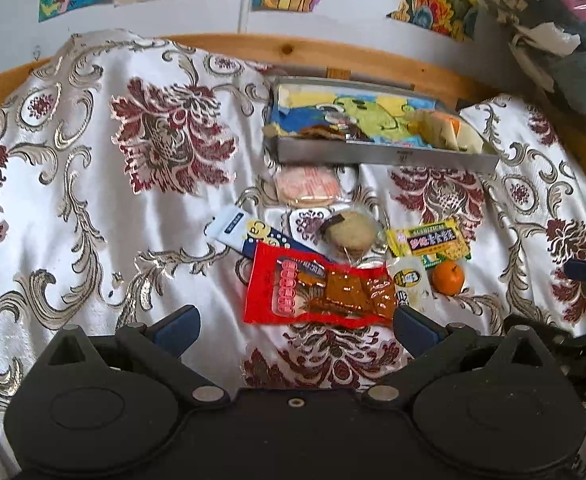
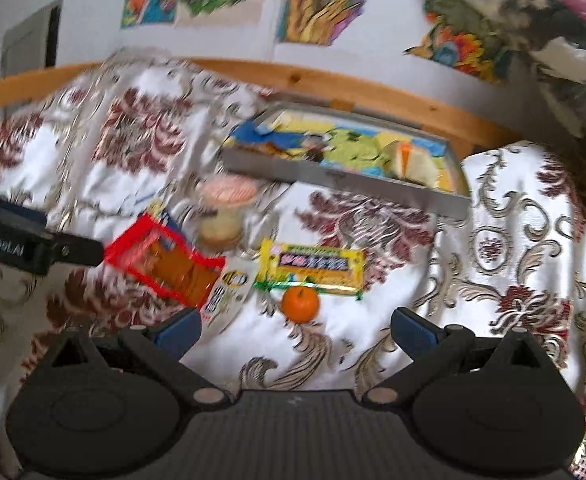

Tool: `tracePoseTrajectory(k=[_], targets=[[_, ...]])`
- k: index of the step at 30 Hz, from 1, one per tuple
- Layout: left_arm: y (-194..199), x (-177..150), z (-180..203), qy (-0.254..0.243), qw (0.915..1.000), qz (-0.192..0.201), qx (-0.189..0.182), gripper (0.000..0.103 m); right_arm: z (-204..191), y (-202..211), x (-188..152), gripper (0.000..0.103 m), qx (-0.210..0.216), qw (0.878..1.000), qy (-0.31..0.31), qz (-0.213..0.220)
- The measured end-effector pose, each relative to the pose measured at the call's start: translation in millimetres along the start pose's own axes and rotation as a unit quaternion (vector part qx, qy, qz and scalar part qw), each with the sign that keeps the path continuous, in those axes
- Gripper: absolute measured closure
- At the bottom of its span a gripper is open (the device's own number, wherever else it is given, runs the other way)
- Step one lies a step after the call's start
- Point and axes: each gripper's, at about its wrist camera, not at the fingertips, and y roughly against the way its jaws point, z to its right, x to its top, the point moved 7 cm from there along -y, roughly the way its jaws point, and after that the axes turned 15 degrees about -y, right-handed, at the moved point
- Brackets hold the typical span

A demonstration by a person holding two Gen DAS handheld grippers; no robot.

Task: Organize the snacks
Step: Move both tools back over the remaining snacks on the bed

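Metal tray [image 1: 381,156] near the wooden rail, already holding a pale wrapped piece at its right end and a darker one at its left, over a cartoon liner; so, by the look of it, barely begun. Left on the patterned cloth [image 1: 93,200], in a loose cluster in front of the tray: pink round pack [image 1: 309,186], round biscuit [image 1: 349,234], blue-and-white stick [image 1: 249,232], red packet [image 1: 317,292] partly over that stick, small white pouch [image 1: 409,280], yellow bar [image 1: 429,242], orange [image 1: 447,277] just below the bar. Left gripper [image 1: 295,320] with fingers wide apart, empty, poised just short of the red packet. Right gripper [image 2: 295,322] likewise spread and empty, just short of the orange, view blurred. Seven loose snacks to go, judging from these views
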Motion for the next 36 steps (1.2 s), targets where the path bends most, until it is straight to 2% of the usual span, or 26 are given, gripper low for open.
tracePoseTrajectory(k=[6,10,18,22,27,29,36], targets=[[-14,-5,2,0.002,0.9993,-0.035,-0.013,0.001,-3,-12,-7,0.0,-0.013,0.999,0.017,-0.025],[-23,-1,5,-0.018,0.9987,-0.042,-0.024,0.001,7,-22,-5,0.0,-0.026,0.999,0.005,-0.039],[-40,19,-1,-0.078,0.9959,-0.029,-0.037,0.001,34,-53,2,0.0,-0.041,0.998,-0.022,-0.052],[-52,32,-5,-0.114,0.9925,-0.003,-0.045,0.001,39,-69,4,0.0,-0.043,0.997,-0.027,-0.054],[-75,38,-2,-0.16,0.9841,0.009,-0.076,0.001,37,-89,4,0.0,-0.03,0.998,-0.021,-0.058],[-84,38,2,-0.178,0.979,0.009,-0.1,0.001,35,-96,3,0.0,-0.023,0.998,-0.019,-0.062],[-98,40,24,-0.264,0.9505,0.042,-0.158,0.001,31,-111,0,0.001,-0.003,0.997,-0.026,-0.074]])
